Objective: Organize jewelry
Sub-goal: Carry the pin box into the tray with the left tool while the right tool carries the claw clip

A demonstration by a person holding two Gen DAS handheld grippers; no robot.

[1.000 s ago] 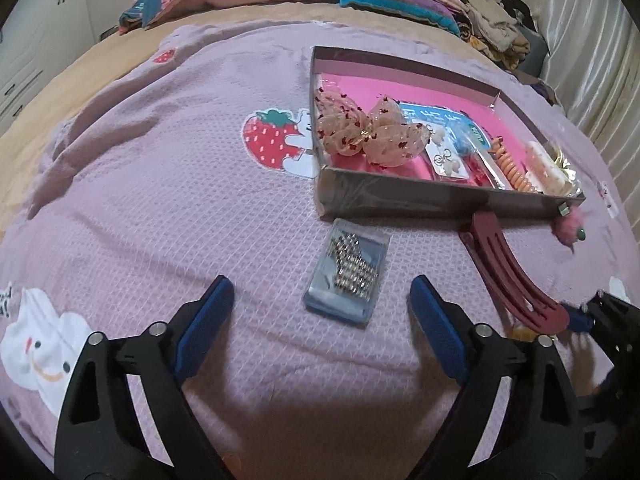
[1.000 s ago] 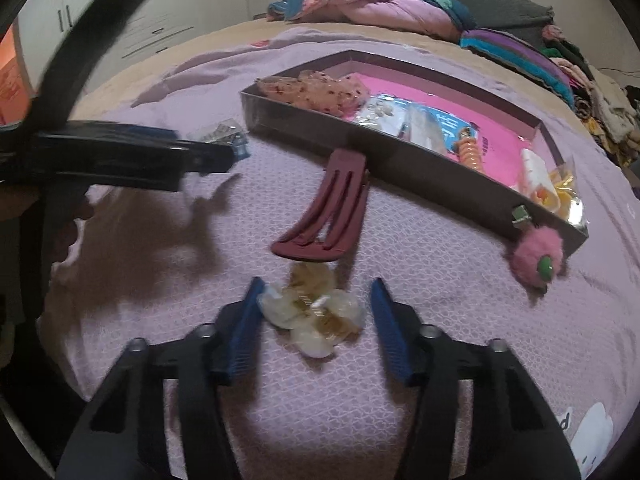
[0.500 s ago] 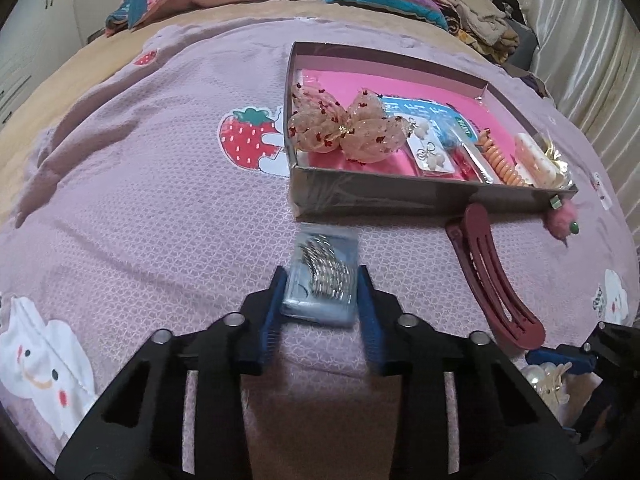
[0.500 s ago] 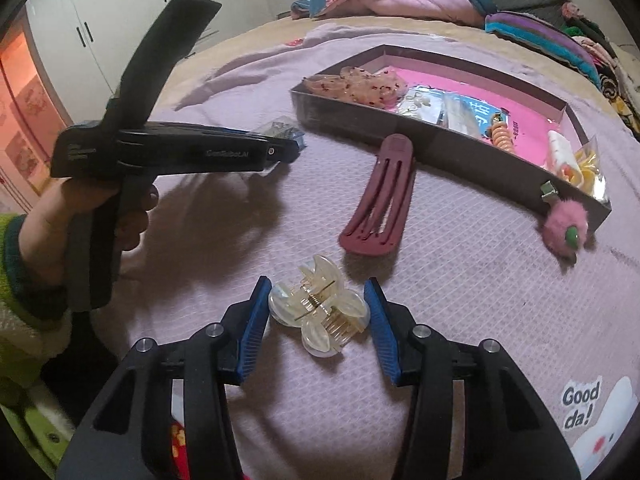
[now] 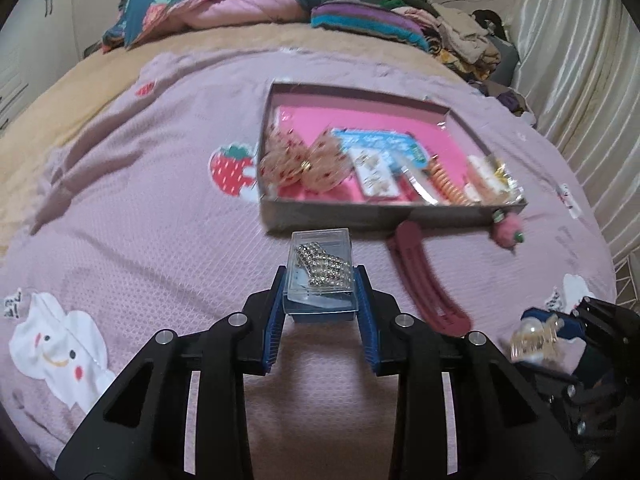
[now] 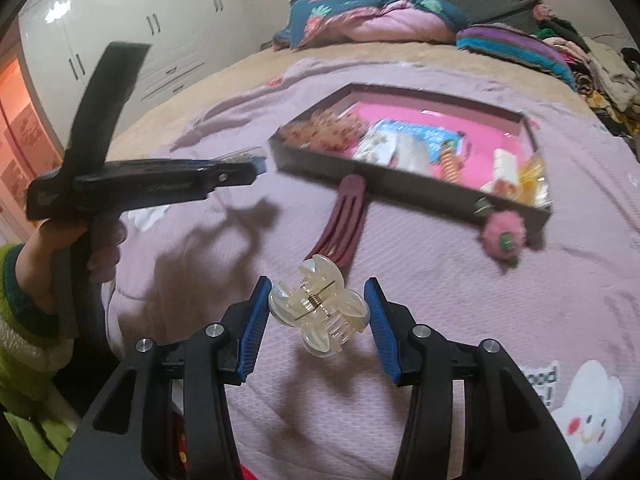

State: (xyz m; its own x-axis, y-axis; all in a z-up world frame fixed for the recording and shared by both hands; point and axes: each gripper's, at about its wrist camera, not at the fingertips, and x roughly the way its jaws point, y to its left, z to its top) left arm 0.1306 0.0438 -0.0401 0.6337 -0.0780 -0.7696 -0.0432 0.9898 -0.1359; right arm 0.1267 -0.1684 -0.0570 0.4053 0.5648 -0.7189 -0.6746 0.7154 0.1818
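- Left gripper: jaws clamped on clear case of sparkly pieces, held above bedspread, just short of tray.
- Right gripper: jaws pinch clear claw clip, lifted.
- Progress approx. mid: tray holds bow, cards etc.; maroon clip & pink pompom left outside (both by tray wall).
- Only right view shows the hand w/ left tool.

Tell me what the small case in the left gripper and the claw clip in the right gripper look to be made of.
The small case looks like clear hard plastic with a bluish base: sparkly rhinestone pieces show through its glossy lid. The claw clip looks like translucent, pale yellowish plastic with a shiny finish, and a thin metal-looking spring runs across its hinge.
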